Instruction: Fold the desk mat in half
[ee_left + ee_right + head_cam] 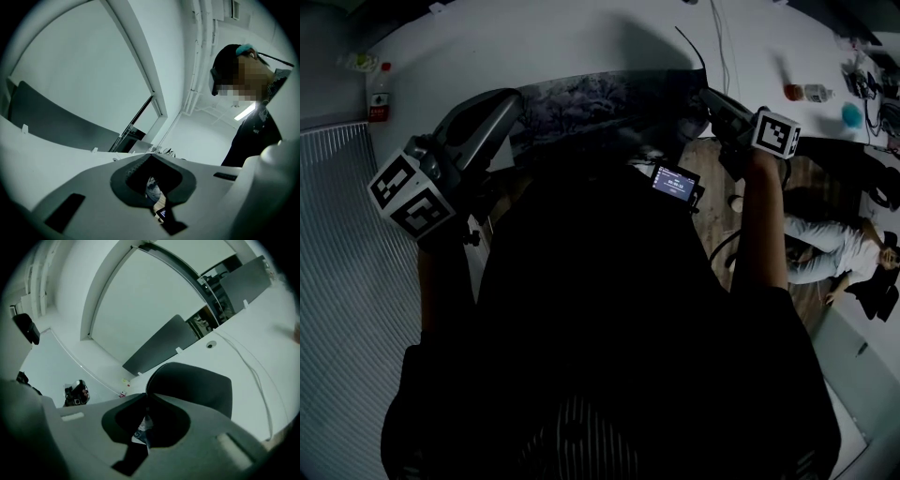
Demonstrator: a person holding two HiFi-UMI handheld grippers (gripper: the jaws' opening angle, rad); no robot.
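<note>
Left gripper (pixel 514 101) and right gripper (pixel 709 94), each pinched narrow on the desk mat (pixel 600 105) by the near edge of the table (pixel 581 42), should travel level together so edges meet squarely.

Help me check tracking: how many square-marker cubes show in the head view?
2. One marker cube on the left claw, at the view's left; the other on the right claw, upper right. The person's dark torso covers the middle, so more could be hidden.
</note>
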